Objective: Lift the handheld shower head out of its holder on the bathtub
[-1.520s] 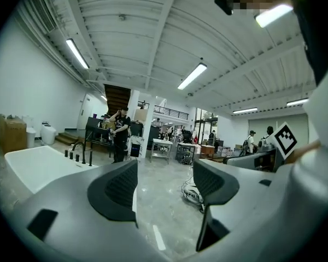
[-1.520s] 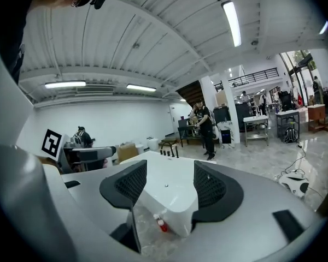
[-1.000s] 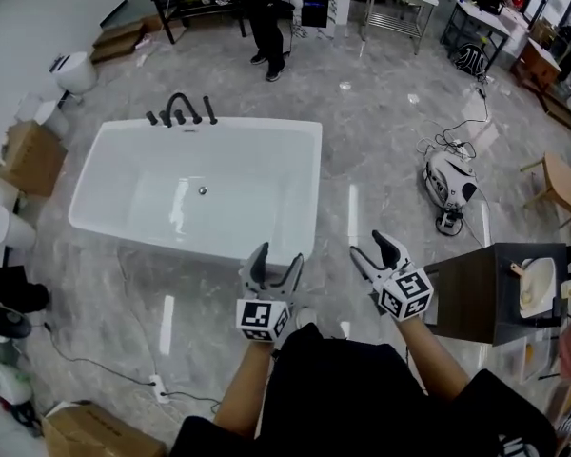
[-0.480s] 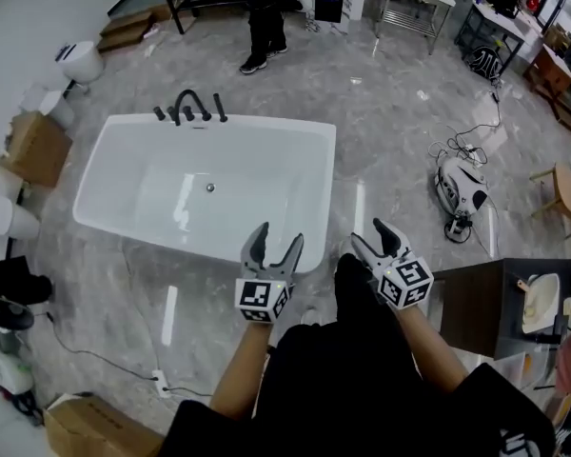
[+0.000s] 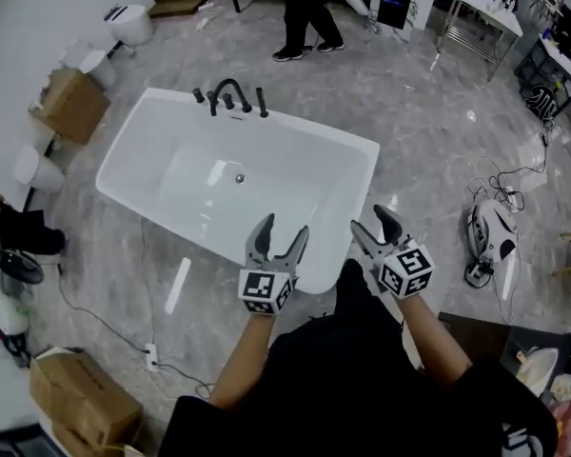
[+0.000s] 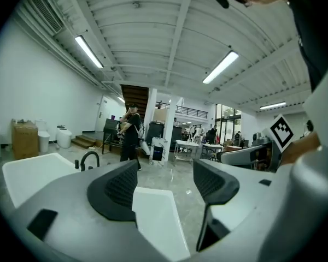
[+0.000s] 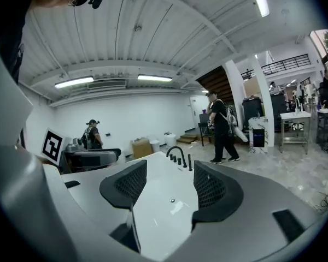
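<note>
Bathtub point(image 5: 352, 174) sits nearer, left tongs point(image 5: 284, 228), right tongs point(image 5: 369, 222) (both agape) at its rim.

One white bathtub point(image 5: 295, 188) is counted at 11 o'clock, with one black arched spout point(image 5: 230, 91) on its far rim. Two grippers are counted: the left gripper point(image 5: 284, 227) and the right gripper point(image 5: 368, 222). Two cardboard boxes point(image 5: 71, 103) are made out, at 10 and 7 o'clock, and one standing person point(image 5: 305, 12) at 12.
</note>
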A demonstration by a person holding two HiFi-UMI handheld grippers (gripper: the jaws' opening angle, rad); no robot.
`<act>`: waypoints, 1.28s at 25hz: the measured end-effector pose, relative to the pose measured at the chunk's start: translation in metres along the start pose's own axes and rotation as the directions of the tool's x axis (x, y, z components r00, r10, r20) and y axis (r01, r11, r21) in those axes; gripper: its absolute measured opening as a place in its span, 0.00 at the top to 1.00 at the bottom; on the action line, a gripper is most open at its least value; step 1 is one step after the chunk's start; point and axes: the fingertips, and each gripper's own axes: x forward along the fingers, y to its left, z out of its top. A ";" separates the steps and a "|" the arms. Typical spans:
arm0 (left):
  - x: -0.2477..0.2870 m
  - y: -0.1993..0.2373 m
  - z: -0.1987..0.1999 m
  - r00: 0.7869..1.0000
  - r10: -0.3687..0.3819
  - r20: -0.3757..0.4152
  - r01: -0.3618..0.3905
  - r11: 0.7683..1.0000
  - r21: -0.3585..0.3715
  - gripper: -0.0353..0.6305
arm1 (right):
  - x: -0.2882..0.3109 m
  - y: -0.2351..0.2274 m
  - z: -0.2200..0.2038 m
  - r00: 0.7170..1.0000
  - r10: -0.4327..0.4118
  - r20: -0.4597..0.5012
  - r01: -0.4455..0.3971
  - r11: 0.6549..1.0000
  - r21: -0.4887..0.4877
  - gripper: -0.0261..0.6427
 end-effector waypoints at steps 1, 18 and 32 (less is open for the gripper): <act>0.012 0.007 0.001 1.000 0.024 0.000 -0.024 1.000 -0.002 0.50 | 0.015 -0.010 0.003 1.000 0.025 -0.002 -0.025 1.000 -0.003 0.61; 0.187 0.096 0.010 0.960 0.268 -0.077 -0.270 0.963 -0.011 0.50 | 0.186 -0.135 0.019 0.954 0.283 -0.096 -0.279 0.959 0.052 0.61; 0.290 0.164 -0.014 0.920 0.380 -0.089 -0.385 0.922 -0.044 0.50 | 0.285 -0.189 -0.002 0.888 0.411 -0.208 -0.412 0.910 0.039 0.61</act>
